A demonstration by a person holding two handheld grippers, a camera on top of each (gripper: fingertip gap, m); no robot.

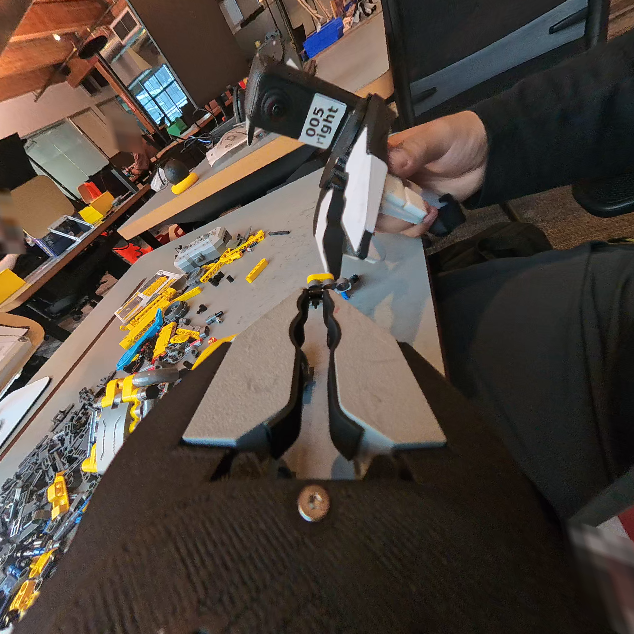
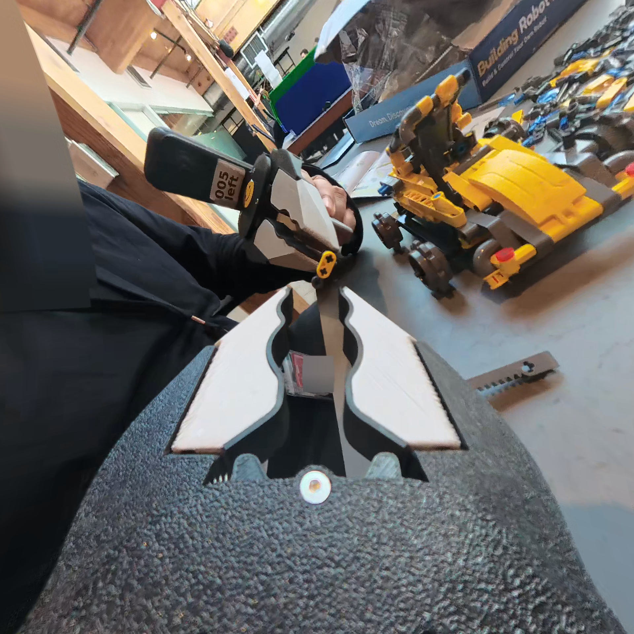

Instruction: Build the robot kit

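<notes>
Grey counter [image 1: 295, 260] carries a big yellow toy vehicle [image 2: 497, 202], well apart from the grippers, and a heap of loose building pieces [image 1: 154, 329]. Left gripper [image 1: 315, 291] has its fingers clenched on a small yellow connector piece [image 2: 326, 263], held above the counter's near edge. Right gripper [image 2: 315, 288] stands wide and released, its tips just beside that piece.
</notes>
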